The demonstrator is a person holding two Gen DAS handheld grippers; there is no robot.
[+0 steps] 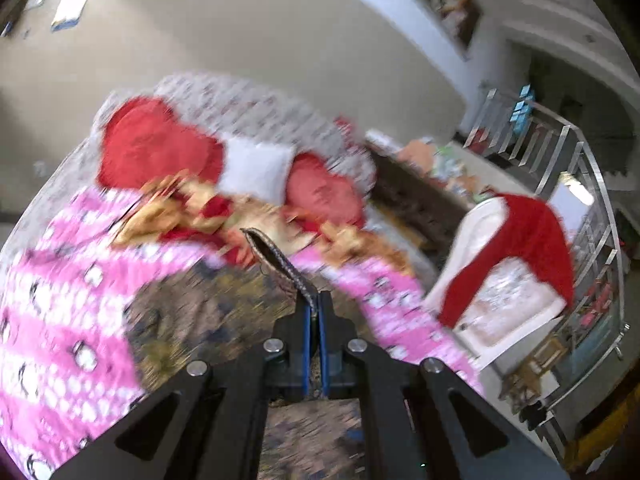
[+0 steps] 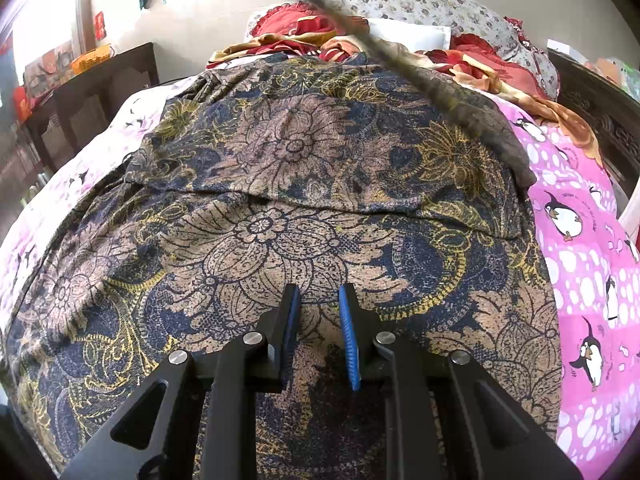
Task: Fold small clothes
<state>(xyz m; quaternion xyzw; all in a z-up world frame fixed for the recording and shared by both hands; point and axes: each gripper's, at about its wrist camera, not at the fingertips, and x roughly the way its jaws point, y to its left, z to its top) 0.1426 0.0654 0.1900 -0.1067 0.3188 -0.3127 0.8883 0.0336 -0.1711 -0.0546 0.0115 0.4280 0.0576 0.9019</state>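
Nearest, left claw (image 1: 316,304) clamped tight on a narrow patterned edge of the floral garment (image 2: 296,184), the pinched strip rising stiffly up and away from the blue pads and ending in a small open loop. Below and around that claw, more of the same brown, navy and yellow cloth, blurred, spread over the pink penguin bedsheet (image 1: 52,288).

Meanwhile, right claw (image 2: 319,312) hovering low over the near end of the garment, blue pads parted with only printed cloth visible in the gap; gripping nothing, as far as can be told. Garment lying flat on the bed, long axis running straight away from this claw toward the pillows, one crosswise fold line about midway. Crossing the upper right of that view, a taut dark strip running diagonally from the garment's right edge up out of frame, probably the same edge caught in the left claw.

Key relation, then: lifted edge off to the far right, near hem directly ahead of the right claw and much closer to it. Likely next need: a pinch on that near hem so both corners travel together, though that stays a guess.

Further off, a crumpled red and gold blanket (image 2: 496,72), then red pillows (image 1: 156,140) against a flowered white cushion (image 2: 416,4), and a pale wall beyond.
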